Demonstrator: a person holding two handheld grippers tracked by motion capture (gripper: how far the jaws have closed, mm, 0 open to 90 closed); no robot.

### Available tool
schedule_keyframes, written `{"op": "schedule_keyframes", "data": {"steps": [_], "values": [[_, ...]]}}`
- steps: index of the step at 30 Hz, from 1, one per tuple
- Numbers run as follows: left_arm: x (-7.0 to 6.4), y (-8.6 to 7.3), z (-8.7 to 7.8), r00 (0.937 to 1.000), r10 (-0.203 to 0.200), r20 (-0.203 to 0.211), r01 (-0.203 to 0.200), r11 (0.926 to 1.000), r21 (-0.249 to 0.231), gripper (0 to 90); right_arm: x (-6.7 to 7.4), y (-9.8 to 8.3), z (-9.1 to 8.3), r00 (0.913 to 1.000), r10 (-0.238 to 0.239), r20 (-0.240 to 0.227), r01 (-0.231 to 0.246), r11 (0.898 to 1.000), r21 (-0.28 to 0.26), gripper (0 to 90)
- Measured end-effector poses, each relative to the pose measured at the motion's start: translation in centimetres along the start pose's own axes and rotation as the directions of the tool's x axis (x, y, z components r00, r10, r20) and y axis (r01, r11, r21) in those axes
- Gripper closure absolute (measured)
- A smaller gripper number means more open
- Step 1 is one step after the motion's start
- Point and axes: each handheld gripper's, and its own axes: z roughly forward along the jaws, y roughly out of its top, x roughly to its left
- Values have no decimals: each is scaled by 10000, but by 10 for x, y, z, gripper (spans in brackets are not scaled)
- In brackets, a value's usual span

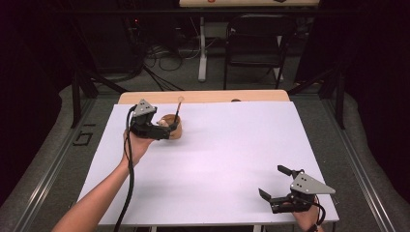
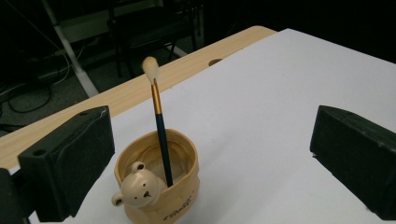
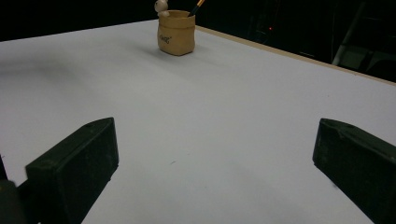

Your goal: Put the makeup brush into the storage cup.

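Observation:
A tan ceramic cup (image 1: 176, 130) with a small bear figure (image 2: 139, 189) on its rim stands on the white sheet at the far left. In the cup (image 2: 182, 191) leans a brush (image 2: 161, 135) with a dark blue handle, a gold ferrule and a white tip that points up. My left gripper (image 1: 168, 127) hovers just left of the cup, open, with the cup low between the jaws and untouched. My right gripper (image 1: 273, 182) rests open near the front right corner with nothing between its jaws. From there the cup (image 3: 176, 32) stands far off, the brush (image 3: 196, 8) poking out of it.
A white sheet (image 1: 217, 159) covers most of the wooden table, whose bare strip (image 1: 208, 96) runs along the far edge. Beyond it stand a black chair (image 1: 254, 43) and a white table leg (image 1: 202, 53) among cables on the floor.

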Motion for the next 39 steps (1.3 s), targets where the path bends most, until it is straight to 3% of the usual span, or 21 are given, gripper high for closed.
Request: {"op": "schedule_keyframes", "data": {"steps": [14,22,25,27,29,31,39], "values": [[-19,-21,-30,9980,344,538,-314,9980,-548,0,2,1,-1,10000,-87,4,87,10000,37,0],[-28,-42,-51,9927,772,923,-667,9915,-1120,1,2,1,-1,9999,-150,-31,149,9998,-113,0],[-29,-50,-57,9936,754,839,-653,9910,-1169,1,2,1,0,9998,-176,-14,176,9998,-87,0],[-29,-54,-60,9915,781,1040,-652,9903,-1223,1,3,1,-1,9999,-158,-29,158,9999,-63,0],[-31,-59,-64,9934,724,893,-609,9902,-1255,0,3,1,0,9999,-156,-24,156,9999,-68,0],[-31,-63,-68,9909,734,1125,-581,9894,-1332,1,3,1,0,9998,-178,-37,178,9998,-75,0],[-34,-81,-78,9895,864,1161,-685,9864,-1497,1,3,0,-1,9999,-150,-85,150,9999,-16,0]]}}
